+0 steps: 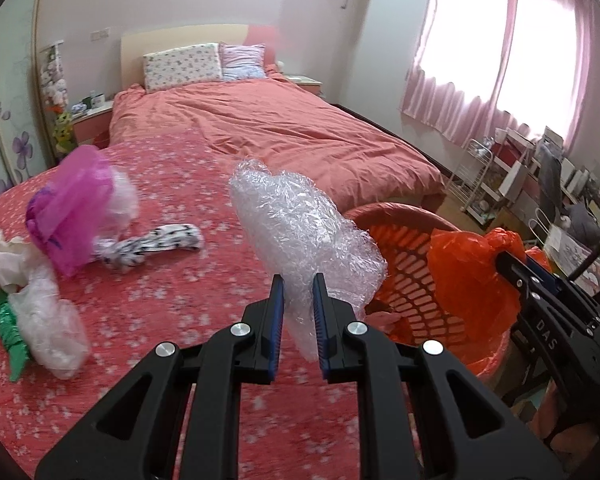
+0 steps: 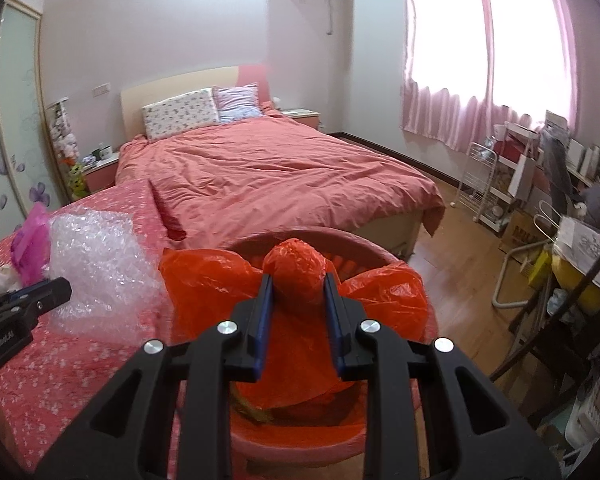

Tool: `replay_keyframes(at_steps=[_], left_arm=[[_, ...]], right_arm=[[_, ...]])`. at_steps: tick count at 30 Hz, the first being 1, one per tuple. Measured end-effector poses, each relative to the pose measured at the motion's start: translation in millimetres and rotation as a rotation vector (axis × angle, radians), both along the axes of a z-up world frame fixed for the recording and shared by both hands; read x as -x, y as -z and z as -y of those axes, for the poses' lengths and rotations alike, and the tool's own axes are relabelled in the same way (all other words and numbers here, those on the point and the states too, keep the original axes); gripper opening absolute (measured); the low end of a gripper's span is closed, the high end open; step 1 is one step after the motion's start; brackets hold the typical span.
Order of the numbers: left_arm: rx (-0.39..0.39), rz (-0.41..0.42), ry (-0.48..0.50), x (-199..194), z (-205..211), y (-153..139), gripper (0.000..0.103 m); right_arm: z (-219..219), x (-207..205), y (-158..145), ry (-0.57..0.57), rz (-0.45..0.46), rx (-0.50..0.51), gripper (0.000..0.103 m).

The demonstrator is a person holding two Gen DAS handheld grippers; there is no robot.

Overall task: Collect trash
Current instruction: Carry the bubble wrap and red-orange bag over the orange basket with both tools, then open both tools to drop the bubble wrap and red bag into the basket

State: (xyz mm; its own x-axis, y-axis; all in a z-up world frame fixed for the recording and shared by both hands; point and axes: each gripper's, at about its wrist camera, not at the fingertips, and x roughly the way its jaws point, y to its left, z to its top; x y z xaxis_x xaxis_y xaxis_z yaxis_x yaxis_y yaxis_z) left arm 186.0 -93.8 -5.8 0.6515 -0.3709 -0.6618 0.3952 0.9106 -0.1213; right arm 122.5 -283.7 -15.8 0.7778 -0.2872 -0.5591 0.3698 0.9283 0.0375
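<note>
Bubble wrap (image 1: pixel 300 232) is pinched by the left hand-held gripper (image 1: pixel 299 288) beside the basket (image 1: pixel 412 288). An orange bag (image 2: pixel 296 272) is pinched by the right hand-held gripper (image 2: pixel 298 288) over the basket. More trash (image 1: pixel 40 280) is left on the bed (image 1: pixel 180 280).

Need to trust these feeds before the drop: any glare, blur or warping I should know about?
Left wrist: window blown out white; pink bag and the bedspread near the left gripper smeared by motion blur; bubble wrap fairly sharp. Right wrist: window overexposed too; orange bag in the right gripper sharp; fisheye bends the walls, corners dark.
</note>
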Motion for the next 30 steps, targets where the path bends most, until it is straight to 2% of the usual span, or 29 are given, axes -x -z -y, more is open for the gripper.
replay_keyframes(at_steps=[11, 21, 27, 30], left_arm=[[-0.017, -0.016, 0.088, 1.9, 42.2, 11.3, 0.015], [-0.026, -0.051, 0.145, -1.7, 63.5, 24.8, 0.015], [-0.029, -0.084, 0.166, -3.4, 69.2, 32.3, 0.015], [-0.031, -0.100, 0.172, -3.7, 69.7, 35.6, 0.021]], right_arm=[[36.2, 1.1, 8.8, 0.097, 0.008, -0.019, 0.025], [57.7, -6.6, 13.5, 0.127, 0.016, -0.070, 0.025], [59.7, -11.3, 18.5, 0.120, 0.011, -0.082, 0.029], [60.9, -12.7, 21.2, 0.118, 0.007, -0.094, 0.032]])
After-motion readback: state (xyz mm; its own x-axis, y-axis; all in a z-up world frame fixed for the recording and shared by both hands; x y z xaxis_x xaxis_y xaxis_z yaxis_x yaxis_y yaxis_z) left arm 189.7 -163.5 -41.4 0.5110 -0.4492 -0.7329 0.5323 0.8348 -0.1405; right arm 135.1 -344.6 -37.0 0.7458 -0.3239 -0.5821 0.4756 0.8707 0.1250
